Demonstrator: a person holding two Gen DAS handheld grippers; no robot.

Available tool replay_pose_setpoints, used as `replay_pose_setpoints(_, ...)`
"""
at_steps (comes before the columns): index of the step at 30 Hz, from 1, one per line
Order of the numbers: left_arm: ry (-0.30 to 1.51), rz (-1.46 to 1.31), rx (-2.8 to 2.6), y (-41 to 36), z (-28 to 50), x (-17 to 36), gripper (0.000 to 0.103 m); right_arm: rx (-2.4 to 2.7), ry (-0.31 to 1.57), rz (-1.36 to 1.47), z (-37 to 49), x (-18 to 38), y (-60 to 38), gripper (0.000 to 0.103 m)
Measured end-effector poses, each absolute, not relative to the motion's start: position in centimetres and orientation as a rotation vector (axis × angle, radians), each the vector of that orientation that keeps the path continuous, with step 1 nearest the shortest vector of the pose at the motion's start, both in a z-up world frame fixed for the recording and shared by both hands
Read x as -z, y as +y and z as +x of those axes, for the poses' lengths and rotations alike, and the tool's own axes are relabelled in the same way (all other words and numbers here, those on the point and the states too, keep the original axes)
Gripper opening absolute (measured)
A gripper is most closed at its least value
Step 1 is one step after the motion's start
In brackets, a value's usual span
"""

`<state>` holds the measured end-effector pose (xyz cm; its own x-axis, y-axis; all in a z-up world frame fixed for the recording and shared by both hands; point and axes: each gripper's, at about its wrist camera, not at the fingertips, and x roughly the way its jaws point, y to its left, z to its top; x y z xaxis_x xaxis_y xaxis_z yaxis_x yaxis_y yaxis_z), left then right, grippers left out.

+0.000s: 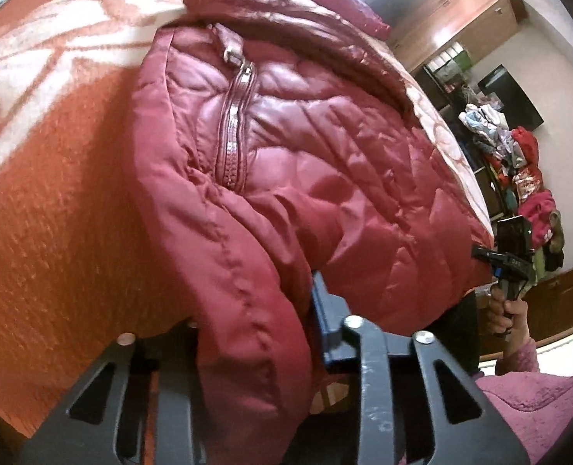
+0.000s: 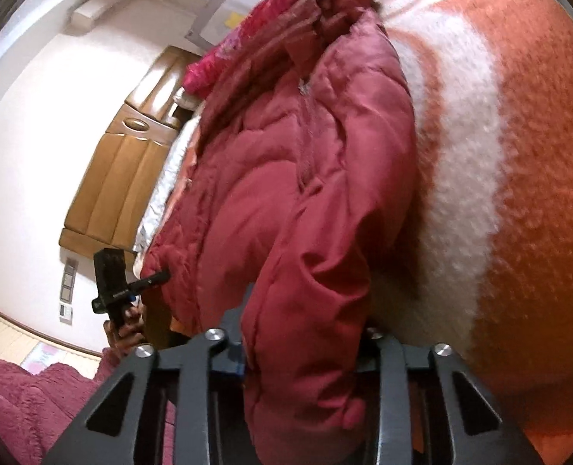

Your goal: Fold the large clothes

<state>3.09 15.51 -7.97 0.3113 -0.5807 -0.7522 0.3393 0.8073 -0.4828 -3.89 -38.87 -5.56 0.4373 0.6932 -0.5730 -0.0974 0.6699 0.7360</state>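
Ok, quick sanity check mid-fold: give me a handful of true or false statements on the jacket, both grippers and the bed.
1. The dark red quilted puffer jacket lies on an orange and white fuzzy blanket. True.
2. The left gripper is open and clear of the fabric. False: a fold of the jacket sits between its fingers.
3. The right gripper has jacket fabric between its fingers. True.
4. The jacket's front zipper is undone all the way. False: the visible stretch is zipped shut.
5. The jacket is blue denim. False: it is shiny dark red padding.
6. A wooden headboard shows beyond the jacket in the right wrist view. True.
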Motion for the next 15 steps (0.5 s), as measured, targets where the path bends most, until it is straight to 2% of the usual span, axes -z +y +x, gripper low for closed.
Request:
replay_pose_setpoints(5,1.033,-0.313,0.643,15.9,3.2,6.0,0.02,-0.569,0.909,0.719,-4.1,3.4,-39.1,0.026)
replay_pose_setpoints(15,0.856,-0.364,0.649,16.1,4.0,0.8,0.02,-0.6,0.715,0.752,-3.5,-1.8,-39.7,0.025)
